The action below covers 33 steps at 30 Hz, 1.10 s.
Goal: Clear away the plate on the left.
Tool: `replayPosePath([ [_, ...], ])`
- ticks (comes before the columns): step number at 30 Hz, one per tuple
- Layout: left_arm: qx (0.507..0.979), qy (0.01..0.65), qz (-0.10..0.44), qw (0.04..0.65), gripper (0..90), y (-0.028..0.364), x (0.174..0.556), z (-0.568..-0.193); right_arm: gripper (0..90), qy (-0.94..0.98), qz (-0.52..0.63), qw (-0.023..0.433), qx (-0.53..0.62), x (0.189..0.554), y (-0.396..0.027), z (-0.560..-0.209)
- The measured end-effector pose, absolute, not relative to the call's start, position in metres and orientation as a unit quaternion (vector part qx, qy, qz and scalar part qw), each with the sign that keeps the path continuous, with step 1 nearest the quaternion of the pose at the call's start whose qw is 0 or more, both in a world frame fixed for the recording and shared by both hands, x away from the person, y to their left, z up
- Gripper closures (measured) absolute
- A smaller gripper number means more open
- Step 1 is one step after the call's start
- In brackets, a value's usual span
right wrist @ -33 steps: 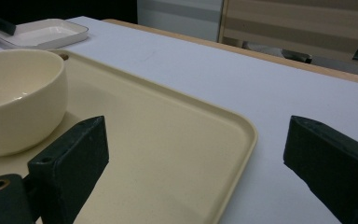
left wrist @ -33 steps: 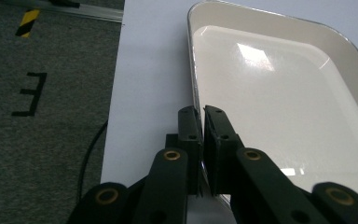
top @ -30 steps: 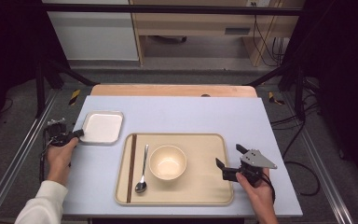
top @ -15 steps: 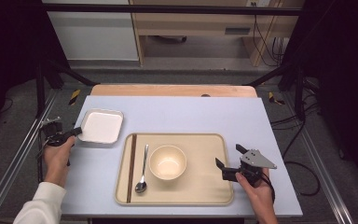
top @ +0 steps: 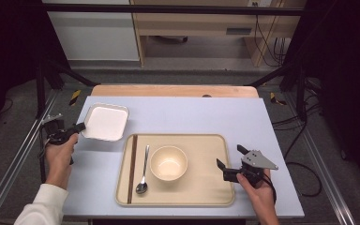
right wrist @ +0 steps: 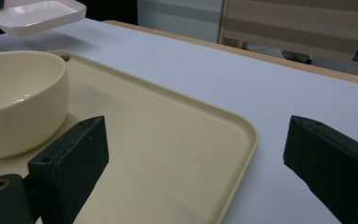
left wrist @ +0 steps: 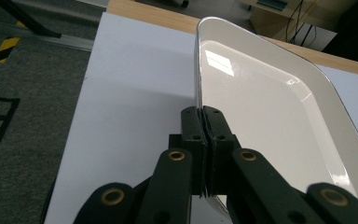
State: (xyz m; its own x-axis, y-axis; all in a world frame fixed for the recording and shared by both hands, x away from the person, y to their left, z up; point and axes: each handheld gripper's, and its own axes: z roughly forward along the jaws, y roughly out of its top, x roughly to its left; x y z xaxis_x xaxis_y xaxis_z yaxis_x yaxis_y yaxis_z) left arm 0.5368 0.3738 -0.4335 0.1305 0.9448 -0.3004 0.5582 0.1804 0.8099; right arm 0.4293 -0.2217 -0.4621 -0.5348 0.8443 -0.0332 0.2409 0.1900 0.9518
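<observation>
Gripping the near-left rim of the white dish [top: 104,123], the left hand-held gripper [top: 77,126] is seen with its jaws pressed together on that thin edge; in the left gripper view the dish [left wrist: 279,107] is tilted, its rim caught between the 2 black pads. In the right gripper view the dish [right wrist: 35,16] appears raised clear of the tabletop [top: 192,112], with a shadow beneath it, so it is judged to be carried by the rim alone. A rim hold is probably chosen because the dish is shallow and wide, leaving nothing else for narrow jaws to bite. The hold is off-centre, so sagging or slipping could be expected if the dish is swung quickly.

The right hand-held gripper [top: 232,163] is held with its jaws wide apart, 1 over the right edge of the tray [top: 220,187] and 1 beyond it; nothing is between them. It may be kept there to steady the tray, though this cannot be confirmed.

On the tray a bowl [top: 168,162] is set at the centre, with a spoon [top: 143,171] just beside it and chopsticks [top: 131,168] laid along the left edge. Bare tray is left at the right, where the dish could perhaps be set to complete the place setting.
</observation>
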Motion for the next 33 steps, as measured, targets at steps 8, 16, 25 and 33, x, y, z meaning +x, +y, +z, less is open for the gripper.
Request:
replayPosePath([
  [8,0.61,0.608,0.215,0.46,88.5,0.359,0.536,-0.426,7.0,0.712,0.51,0.295,0.382,0.429,-0.222,-0.462],
  [16,0.613,0.583,0.223,0.484,88.6,0.335,0.533,-0.408,7.1,0.708,0.511,0.298,0.385,0.429,-0.221,-0.46],
  [25,0.625,0.546,0.214,0.516,88.6,0.294,0.525,-0.383,8.7,0.689,0.52,0.318,0.392,0.423,-0.205,-0.429],
  [33,0.634,0.514,0.205,0.539,88.6,0.258,0.512,-0.368,16.7,0.692,0.538,0.321,0.359,0.415,-0.157,-0.388],
])
